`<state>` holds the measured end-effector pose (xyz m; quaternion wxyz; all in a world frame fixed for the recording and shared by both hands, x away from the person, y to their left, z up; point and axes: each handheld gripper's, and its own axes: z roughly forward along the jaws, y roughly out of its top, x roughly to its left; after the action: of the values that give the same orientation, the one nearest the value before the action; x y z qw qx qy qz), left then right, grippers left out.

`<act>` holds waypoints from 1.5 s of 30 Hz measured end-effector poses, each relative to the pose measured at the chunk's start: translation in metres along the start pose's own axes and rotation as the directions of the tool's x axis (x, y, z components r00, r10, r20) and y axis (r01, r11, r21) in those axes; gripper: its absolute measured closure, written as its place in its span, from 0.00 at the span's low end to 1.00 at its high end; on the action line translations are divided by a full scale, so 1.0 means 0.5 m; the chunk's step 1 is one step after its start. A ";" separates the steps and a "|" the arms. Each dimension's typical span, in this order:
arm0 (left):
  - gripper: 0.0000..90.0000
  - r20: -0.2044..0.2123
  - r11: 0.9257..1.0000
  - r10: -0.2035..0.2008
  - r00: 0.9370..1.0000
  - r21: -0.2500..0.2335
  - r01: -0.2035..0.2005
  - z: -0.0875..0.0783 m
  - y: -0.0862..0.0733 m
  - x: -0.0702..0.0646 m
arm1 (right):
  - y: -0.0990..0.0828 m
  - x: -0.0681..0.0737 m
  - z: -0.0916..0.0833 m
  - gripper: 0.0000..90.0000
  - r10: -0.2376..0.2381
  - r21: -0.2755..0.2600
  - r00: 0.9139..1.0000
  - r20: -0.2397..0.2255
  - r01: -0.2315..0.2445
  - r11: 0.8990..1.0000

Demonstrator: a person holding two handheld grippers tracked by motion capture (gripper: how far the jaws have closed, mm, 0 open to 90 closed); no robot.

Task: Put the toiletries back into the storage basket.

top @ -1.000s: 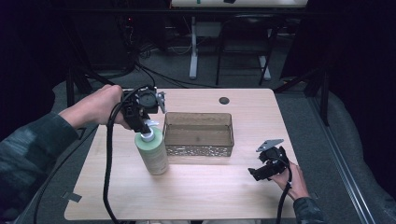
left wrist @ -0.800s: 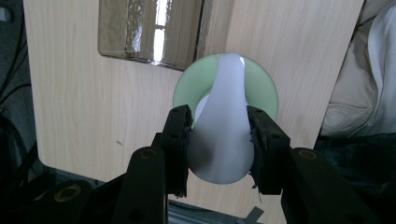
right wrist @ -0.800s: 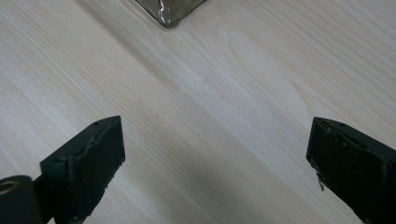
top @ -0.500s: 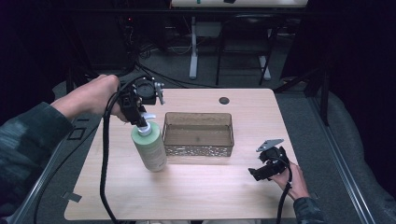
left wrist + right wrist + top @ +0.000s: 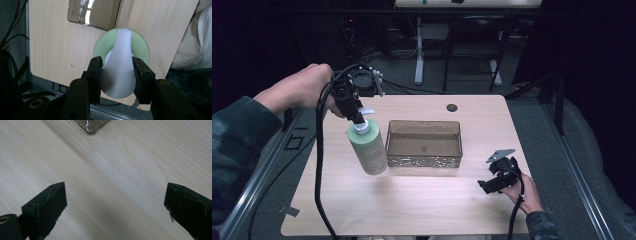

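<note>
Near the desk's left edge, the left gripper [image 5: 357, 114] clamps the white pump head [image 5: 120, 67] of a pale green bottle [image 5: 368, 148], which hangs just left of the mesh basket [image 5: 424, 159], seemingly clear of the wood, though its base is hard to judge. Gripping the pump lets the bottle hang upright, probably for lowering into the basket. By the right front corner, the right gripper [image 5: 493, 181] rests with jaws wide, empty.

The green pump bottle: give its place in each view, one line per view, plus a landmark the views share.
High view: green pump bottle left of centre, beside the mesh basket, its white pump clamped by the left gripper.
Left gripper view: centre, seen from above.
Right gripper view: not in it.
Shared landmark: the mesh basket, top of both gripper views.
</note>
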<state>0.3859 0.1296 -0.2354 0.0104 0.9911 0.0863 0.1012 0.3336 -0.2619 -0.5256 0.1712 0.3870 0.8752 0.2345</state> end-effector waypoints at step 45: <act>0.70 -0.063 0.998 -0.025 0.998 0.053 0.028 -0.043 0.079 0.063 | 0.001 0.001 0.002 0.05 -0.006 0.004 1.000 -0.003 0.006 1.000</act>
<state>0.4189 0.0964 -0.2066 -0.0175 0.9861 0.1023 0.1295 0.3340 -0.2610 -0.5260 0.1697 0.3842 0.8772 0.2327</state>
